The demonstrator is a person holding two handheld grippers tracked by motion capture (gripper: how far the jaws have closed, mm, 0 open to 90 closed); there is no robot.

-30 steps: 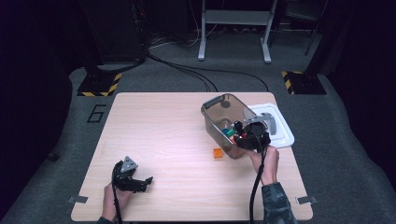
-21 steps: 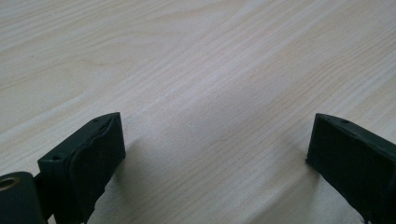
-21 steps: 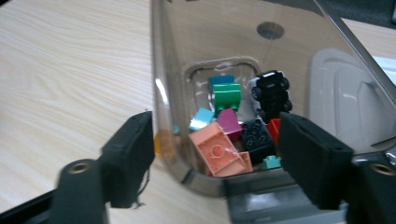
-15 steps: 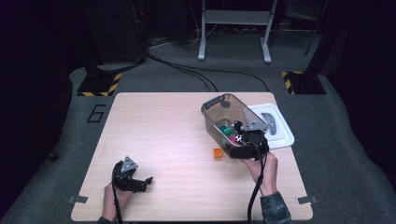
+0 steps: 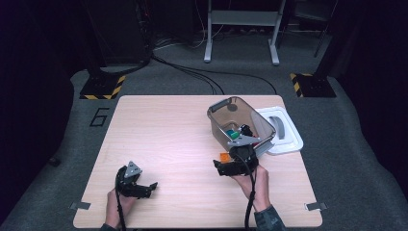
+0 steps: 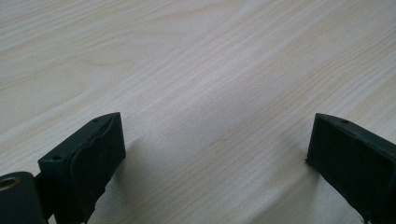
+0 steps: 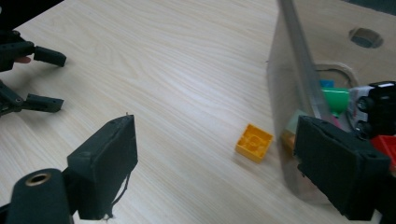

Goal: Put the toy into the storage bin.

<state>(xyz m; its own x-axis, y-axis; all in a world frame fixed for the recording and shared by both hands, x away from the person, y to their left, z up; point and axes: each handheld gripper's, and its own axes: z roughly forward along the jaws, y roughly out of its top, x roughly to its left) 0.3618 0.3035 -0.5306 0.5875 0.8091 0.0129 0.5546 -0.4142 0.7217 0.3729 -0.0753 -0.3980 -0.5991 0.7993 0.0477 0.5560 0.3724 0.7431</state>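
— what's on the table [image 5: 159, 130], biggest first?

— a clear plastic bin [image 5: 239, 121] on the far right part, with its white lid [image 5: 284, 130] lying flat just beyond it. small toys sit inside the bin; i can't make out each one through the wall. on the bare wood just outside the bin's near wall lies a small orange brick [image 7: 253, 142].

— and the grippers?

— the right gripper [image 5: 230, 168] sits close beside the bin, its jaws having just been opening, now wide apart with nothing between them. the left gripper [image 5: 144, 188] rests low at the near left, jaws also spread and empty over bare wood.

— which one is nearer the brick?

— the right, by far. in the right gripper view the brick lies ahead and a little toward the bin-side jaw, between the jaw tips' lines but farther out. it looks roughly square, so no long axis matters; the tight spot is the bin wall just beside it.
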